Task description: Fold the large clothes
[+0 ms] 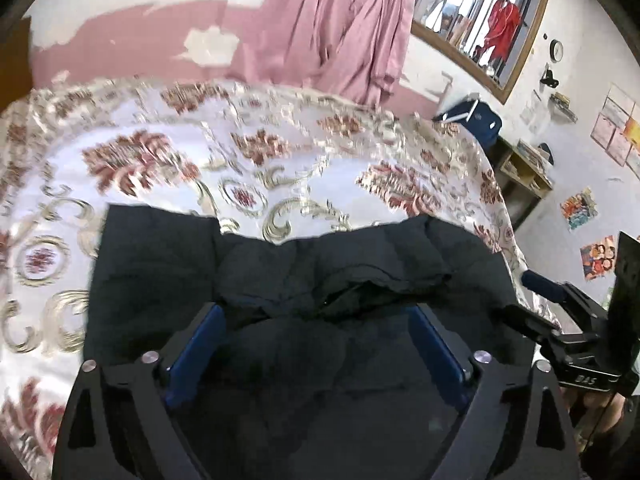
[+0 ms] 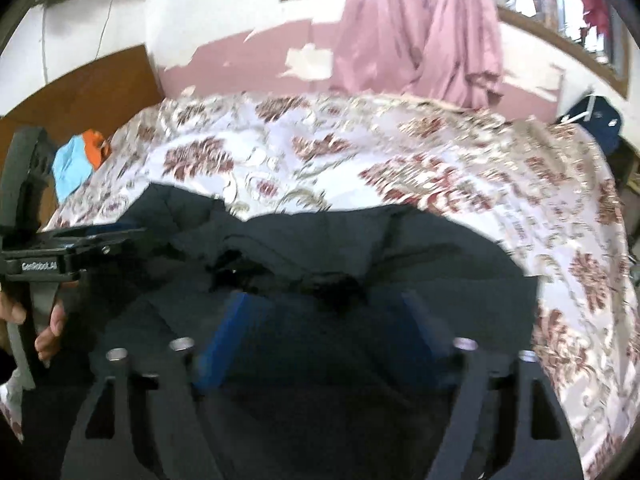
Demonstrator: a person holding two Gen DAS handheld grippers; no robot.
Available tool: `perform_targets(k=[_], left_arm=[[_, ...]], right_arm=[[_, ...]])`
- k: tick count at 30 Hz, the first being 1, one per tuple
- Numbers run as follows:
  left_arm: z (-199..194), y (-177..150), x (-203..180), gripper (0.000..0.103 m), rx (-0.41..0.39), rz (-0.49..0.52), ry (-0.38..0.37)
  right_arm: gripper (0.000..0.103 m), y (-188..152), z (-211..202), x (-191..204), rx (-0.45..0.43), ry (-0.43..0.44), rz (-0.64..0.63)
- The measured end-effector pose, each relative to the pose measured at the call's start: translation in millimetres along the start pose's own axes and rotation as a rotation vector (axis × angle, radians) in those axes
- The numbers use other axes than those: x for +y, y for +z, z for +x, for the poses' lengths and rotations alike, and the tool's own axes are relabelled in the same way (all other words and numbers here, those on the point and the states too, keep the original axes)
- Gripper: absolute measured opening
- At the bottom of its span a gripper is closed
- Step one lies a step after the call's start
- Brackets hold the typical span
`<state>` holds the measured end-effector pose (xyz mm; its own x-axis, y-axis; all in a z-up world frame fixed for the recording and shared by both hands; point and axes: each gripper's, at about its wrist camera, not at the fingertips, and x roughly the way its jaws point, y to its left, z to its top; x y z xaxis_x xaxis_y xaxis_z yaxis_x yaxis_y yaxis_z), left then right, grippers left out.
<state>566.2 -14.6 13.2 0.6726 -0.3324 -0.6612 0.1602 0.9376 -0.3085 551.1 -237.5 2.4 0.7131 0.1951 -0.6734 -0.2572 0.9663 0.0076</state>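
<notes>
Floral bedspread (image 1: 280, 152) in cream and maroon covers the bed, pink curtains (image 1: 332, 28) hanging by the barred window (image 1: 480, 20) behind. A wooden shelf (image 1: 524, 172) stands past the bed's far corner. On the near side of the bed lies the dark garment (image 1: 304, 264), rumpled. Left gripper (image 1: 316, 312) and right gripper (image 2: 328, 300) both hover over it, fingers spread apart. Blue and orange cloths (image 2: 76, 160) sit near the headboard.

blur: bedspread (image 1: 280, 152) pattern smeared | cut off: black garment (image 2: 360, 248) at bottom edge | hidden: right hand-held gripper (image 2: 324, 312) fingertips under fabric
</notes>
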Motion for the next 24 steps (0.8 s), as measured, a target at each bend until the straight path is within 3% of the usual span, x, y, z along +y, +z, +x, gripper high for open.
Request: perform_targets(k=[4, 11, 18, 24], left_arm=[[-48.8, -6.1, -14.5, 0.103, -0.119, 0.039, 0.026], [-126.5, -23.3, -37.7, 0.103, -0.237, 0.087, 0.033], [-206.1, -52.1, -69.3, 0.103, -0.383, 0.194, 0.108], [-250.9, -79.9, -87.7, 0.103, -0.371, 0.236, 0.152]], right_arm=[[0.101, 1.4, -42.4, 6.1, -0.079, -0.015, 0.005], [0.101, -4.2, -116.9, 26.2, -0.204, -0.035, 0.016], [0.101, -21.1, -180.7, 43.2, -0.299, -0.032, 0.024], [0.101, -42.6, -223.4, 56.2, -0.339, -0.030, 0.012]])
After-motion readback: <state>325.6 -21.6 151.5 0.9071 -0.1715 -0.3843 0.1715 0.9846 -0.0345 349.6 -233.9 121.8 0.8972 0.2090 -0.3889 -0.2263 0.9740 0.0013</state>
